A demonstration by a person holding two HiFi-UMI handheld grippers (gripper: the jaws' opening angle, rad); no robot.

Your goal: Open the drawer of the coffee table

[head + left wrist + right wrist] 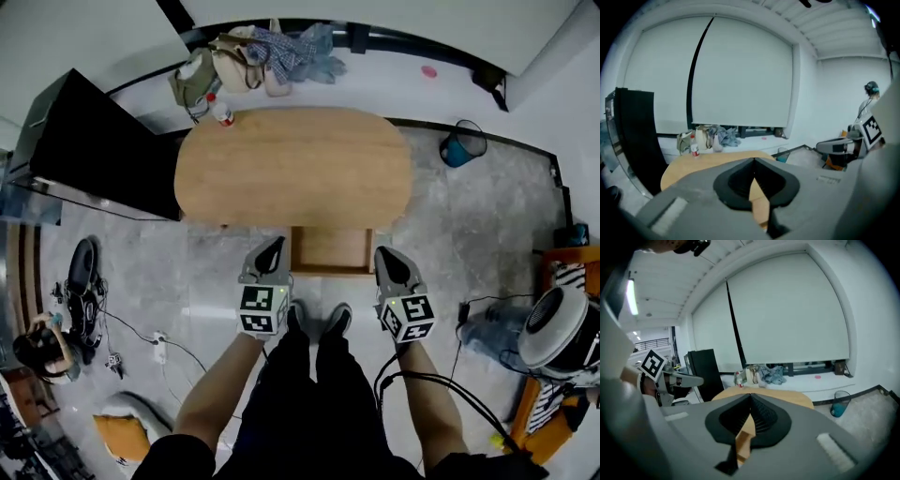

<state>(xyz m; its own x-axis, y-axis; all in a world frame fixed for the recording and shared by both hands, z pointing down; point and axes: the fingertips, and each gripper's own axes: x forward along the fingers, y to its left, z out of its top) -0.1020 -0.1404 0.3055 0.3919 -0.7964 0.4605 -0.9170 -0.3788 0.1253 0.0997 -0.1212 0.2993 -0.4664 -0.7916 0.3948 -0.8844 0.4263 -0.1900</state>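
While both pairs of jaws are seen pressed together with nothing between them, the left gripper and the right gripper are read as empty. Between the two, and lower down, the drawer stands drawn out of the coffee table, whose long axis runs crosswise ahead of both tips. Neither gripper is markedly nearer. The opening is judged largely done.
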